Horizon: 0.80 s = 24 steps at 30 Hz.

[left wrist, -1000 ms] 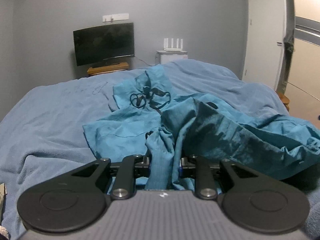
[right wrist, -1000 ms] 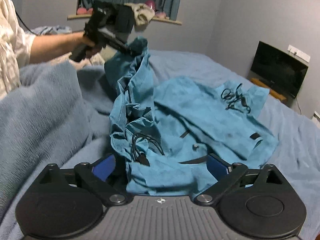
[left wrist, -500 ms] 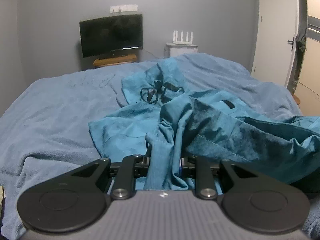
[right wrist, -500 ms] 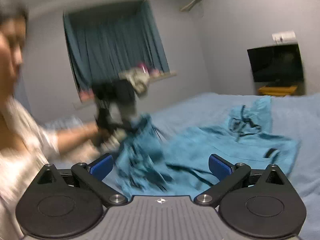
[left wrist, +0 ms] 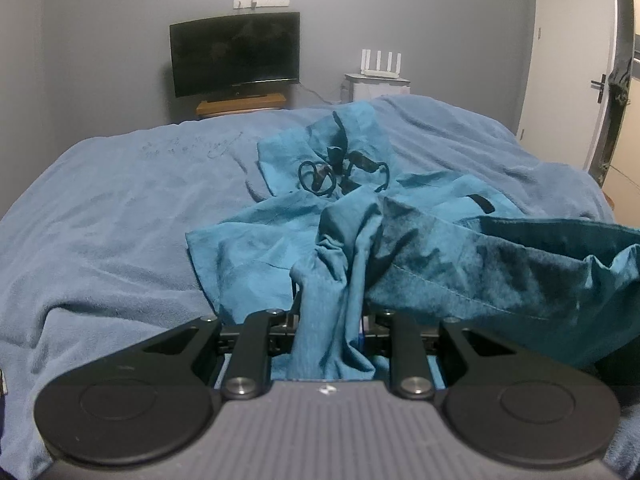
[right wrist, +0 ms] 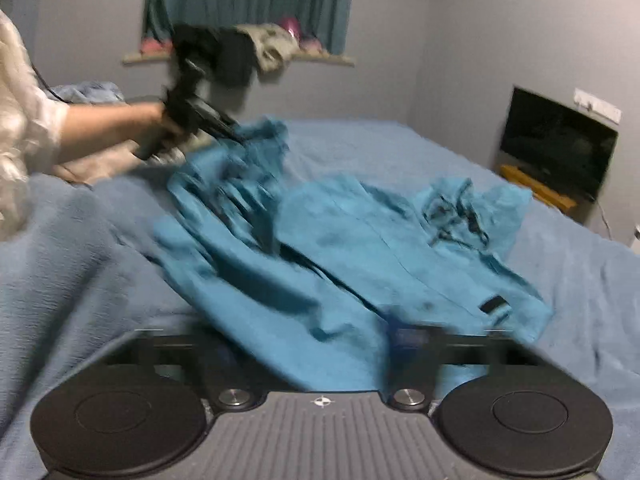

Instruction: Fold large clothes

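No readable text, label, brand or number is showing in either view. A small emblem on each gripper body is showing (a mark, not lettering).

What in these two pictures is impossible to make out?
- Left tool, left wrist view: its pads are buried under the bunched teal garment it grips.
- Right tool, right wrist view: closing with cloth between; motion blur hides whether the pads press.
- Garment's right side, left view: cut off by the edge.
- Windowsill items, right view: blurred.
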### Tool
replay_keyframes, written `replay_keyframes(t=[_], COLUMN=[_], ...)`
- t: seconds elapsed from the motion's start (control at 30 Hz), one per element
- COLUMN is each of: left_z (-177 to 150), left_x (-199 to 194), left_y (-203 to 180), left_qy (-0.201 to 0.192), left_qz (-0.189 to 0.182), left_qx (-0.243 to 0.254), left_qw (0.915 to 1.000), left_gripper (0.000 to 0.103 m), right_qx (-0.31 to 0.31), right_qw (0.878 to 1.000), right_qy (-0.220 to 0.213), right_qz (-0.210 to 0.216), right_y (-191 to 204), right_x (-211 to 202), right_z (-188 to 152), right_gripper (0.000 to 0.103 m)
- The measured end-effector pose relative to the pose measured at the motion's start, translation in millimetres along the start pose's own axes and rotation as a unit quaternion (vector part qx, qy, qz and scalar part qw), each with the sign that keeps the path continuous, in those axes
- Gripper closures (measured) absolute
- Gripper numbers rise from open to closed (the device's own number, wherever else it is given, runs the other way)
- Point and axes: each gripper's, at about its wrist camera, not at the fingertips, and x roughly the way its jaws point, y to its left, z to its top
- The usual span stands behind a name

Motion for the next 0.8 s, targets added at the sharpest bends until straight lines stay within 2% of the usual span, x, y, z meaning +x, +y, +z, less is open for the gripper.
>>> replay_keyframes(t=[0.07, 0.2, 0.3, 0.4, 0.47, 0.57, 0.63, 0.7, 0.73, 0.77, 0.8], left_z=[7, 34, 62, 89, 104, 109, 101, 91, 86, 82, 79], left_x=[8, 34, 67, 106, 133, 178, 207, 226, 230, 230, 228], left_y=[1, 10, 23, 40, 43, 35, 31, 33, 36, 40, 44], left_qy=[-0.002, -0.013, -0.013, -0.007, -0.003, 0.018, 0.041, 0.059, 0.061, 0.057, 0.049], left_qz=[0.013, 0.045, 0.080, 0.106, 0.121, 0.154, 0.174, 0.180, 0.181, 0.182, 0.184], left_qx=[0.005, 0.008, 0.005, -0.011, -0.002, 0.044, 0.077, 0.080, 0.073, 0.058, 0.041], left_qw=[0.9999, 0.9989, 0.9967, 0.9942, 0.9926, 0.9869, 0.9810, 0.9786, 0.9790, 0.9798, 0.9809], left_gripper=[0.083, 0.083, 0.083, 0.083, 0.082, 0.082, 0.080, 0.076, 0.070, 0.059, 0.055], right_qx=[0.044, 0.115, 0.172, 0.199, 0.239, 0.330, 0.359, 0.367, 0.367, 0.364, 0.361], right_qw=[0.999, 0.989, 0.972, 0.950, 0.930, 0.895, 0.881, 0.874, 0.872, 0.870, 0.867], right_qy=[-0.010, -0.057, -0.077, -0.070, -0.070, -0.070, -0.070, -0.054, -0.044, -0.029, -0.015], right_qz=[-0.016, -0.077, -0.143, -0.229, -0.269, -0.291, -0.302, -0.314, -0.321, -0.332, -0.343], right_y=[-18, -53, -82, -110, -135, -174, -189, -196, -198, -199, -199], right_x=[11, 30, 54, 89, 111, 143, 165, 190, 201, 212, 220], right_z=[4, 17, 25, 30, 29, 19, 12, 5, -1, -7, -14], right_gripper=[0.086, 0.092, 0.094, 0.094, 0.095, 0.095, 0.095, 0.095, 0.095, 0.094, 0.093])
